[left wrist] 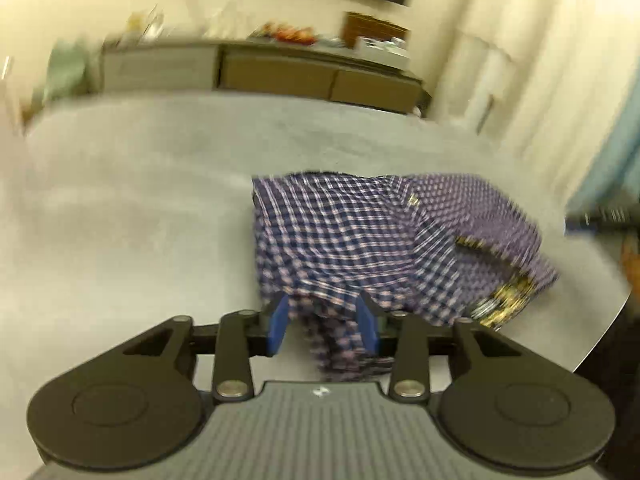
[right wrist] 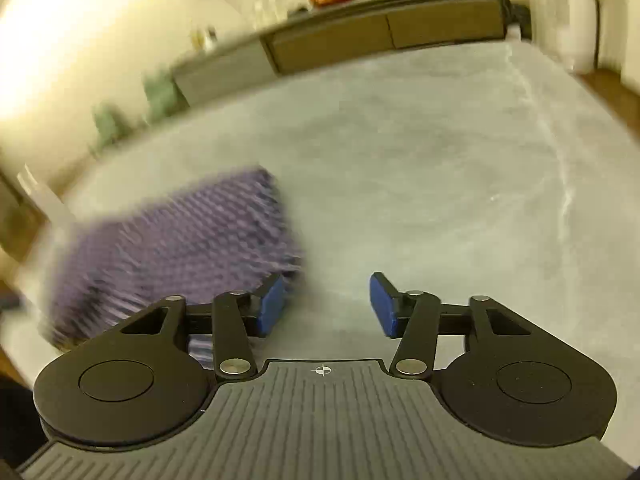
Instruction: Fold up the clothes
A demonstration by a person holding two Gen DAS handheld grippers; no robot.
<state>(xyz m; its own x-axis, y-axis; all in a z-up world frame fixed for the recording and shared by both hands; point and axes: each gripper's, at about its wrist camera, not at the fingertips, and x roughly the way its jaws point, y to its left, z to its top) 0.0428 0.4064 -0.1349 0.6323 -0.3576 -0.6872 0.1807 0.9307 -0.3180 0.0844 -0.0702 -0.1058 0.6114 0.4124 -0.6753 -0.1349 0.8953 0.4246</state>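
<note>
Shirt (left wrist: pixel 336 236) is navy/white/pink check, gold-patterned trim inside. Bed sheet (left wrist: pixel 140 200) plain light grey. Both grippers black with blue pads (right wrist: pixel 272 304), cabinet (left wrist: pixel 320 76) brown.

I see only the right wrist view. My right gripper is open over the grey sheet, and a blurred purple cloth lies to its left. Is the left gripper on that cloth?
Observer: Yes. The left gripper has its jaws apart, and a fold of the checked garment lies between the pads. It looks loose, not clamped.
Operator: Is the cloth plain purple?
Observer: No. The left wrist view shows a check of navy, white and pink.
Operator: Is there a waistband or a label?
Observer: A yellow-and-black band shows at the garment's right side, along an open edge.
</note>
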